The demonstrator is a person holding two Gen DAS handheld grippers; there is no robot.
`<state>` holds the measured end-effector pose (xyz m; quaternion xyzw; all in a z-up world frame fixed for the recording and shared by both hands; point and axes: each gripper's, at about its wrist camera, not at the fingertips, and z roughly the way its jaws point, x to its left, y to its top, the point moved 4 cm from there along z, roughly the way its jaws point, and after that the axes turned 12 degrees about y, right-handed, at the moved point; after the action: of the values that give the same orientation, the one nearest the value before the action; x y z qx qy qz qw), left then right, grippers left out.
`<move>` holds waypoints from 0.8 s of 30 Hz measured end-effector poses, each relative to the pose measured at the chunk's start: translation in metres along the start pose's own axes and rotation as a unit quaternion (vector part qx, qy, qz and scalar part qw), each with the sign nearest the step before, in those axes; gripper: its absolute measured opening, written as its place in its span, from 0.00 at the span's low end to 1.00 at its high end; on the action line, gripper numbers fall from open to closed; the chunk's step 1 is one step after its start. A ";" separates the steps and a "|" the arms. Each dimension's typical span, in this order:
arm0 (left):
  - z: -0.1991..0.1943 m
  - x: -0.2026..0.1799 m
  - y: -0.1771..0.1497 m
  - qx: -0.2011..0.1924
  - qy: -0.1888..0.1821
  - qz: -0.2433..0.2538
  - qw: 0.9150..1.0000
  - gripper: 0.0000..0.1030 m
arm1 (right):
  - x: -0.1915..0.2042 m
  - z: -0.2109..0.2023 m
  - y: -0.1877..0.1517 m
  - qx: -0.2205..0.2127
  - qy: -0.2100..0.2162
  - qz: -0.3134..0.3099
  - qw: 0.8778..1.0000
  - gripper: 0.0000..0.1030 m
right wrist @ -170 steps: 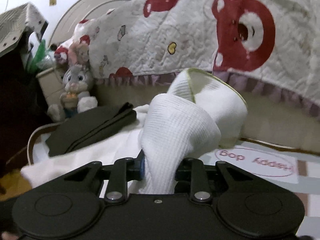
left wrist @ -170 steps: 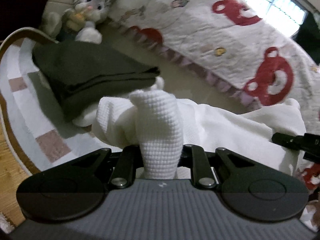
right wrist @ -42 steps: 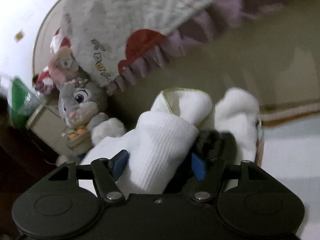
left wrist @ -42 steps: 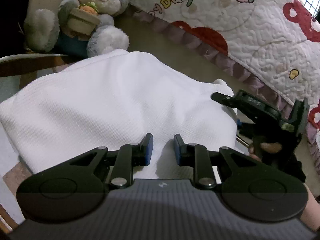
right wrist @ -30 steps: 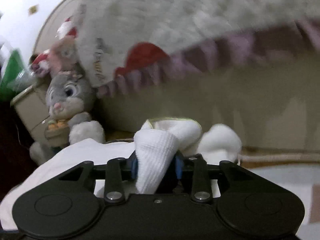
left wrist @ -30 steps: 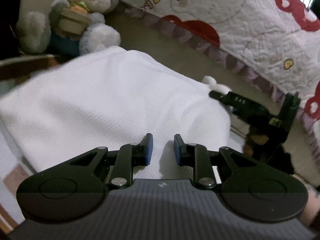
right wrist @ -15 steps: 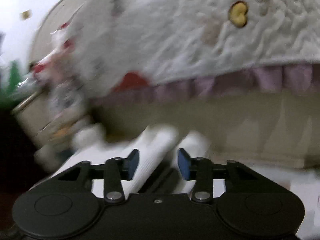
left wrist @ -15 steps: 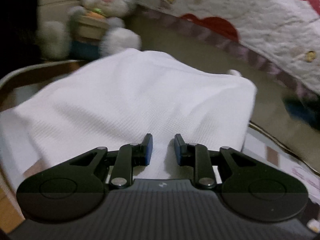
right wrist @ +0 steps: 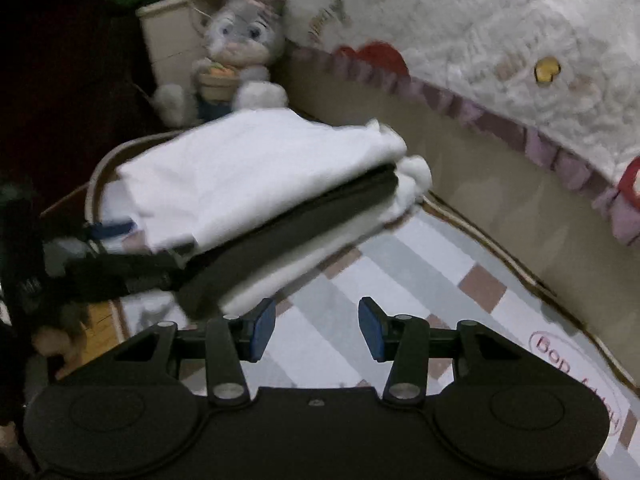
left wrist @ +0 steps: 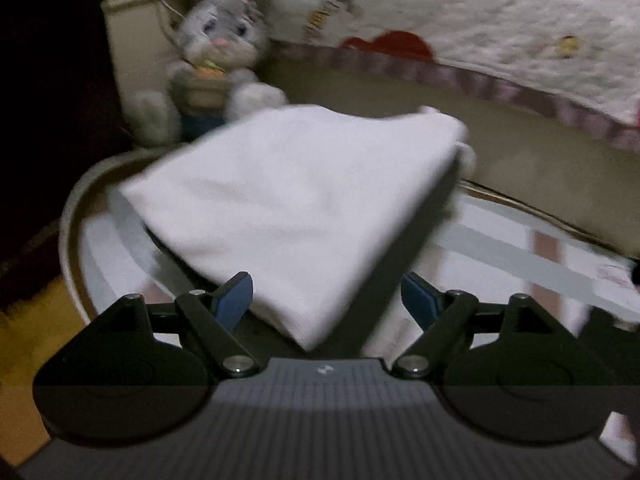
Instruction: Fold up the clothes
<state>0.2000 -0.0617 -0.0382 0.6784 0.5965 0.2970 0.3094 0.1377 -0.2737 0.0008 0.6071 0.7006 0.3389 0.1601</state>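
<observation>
A folded white garment (left wrist: 296,200) lies on top of a stack on the rug. In the right wrist view the white garment (right wrist: 240,168) rests on a folded dark garment (right wrist: 288,232), with more white cloth (right wrist: 320,252) beneath. My left gripper (left wrist: 326,300) is open wide, and the near corner of the white garment lies loose between its jaws. My right gripper (right wrist: 316,328) is open over bare rug, just short of the stack's near right edge and holding nothing. Both views are blurred.
A grey plush rabbit (right wrist: 236,56) sits behind the stack against a pale box (right wrist: 172,36). A quilt with red bears (right wrist: 500,40) hangs over the bed side on the right. The striped rug (right wrist: 420,280) spreads right of the stack. Wooden floor (left wrist: 28,320) shows at left.
Both grippers have opened and let go of the white garment, then drawn back. The garment now lies flat on the dark one.
</observation>
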 end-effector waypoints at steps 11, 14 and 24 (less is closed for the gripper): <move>-0.066 0.009 -0.026 0.009 0.026 0.006 1.000 1.00 | 0.008 -0.037 -0.068 -0.158 -0.062 0.018 0.985 0.58; -0.080 0.002 -0.039 0.028 0.030 0.006 0.999 1.00 | 0.018 -0.037 -0.080 -0.159 -0.053 0.036 0.985 0.64; -0.120 -0.016 -0.076 0.063 0.078 0.024 0.995 1.00 | 0.056 -0.045 -0.108 -0.164 -0.035 0.065 0.984 0.71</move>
<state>0.0576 -0.0628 -0.0217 0.6856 0.6197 0.3184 0.2111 0.0179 -0.2365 -0.0287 0.6282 0.5884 0.4378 0.2597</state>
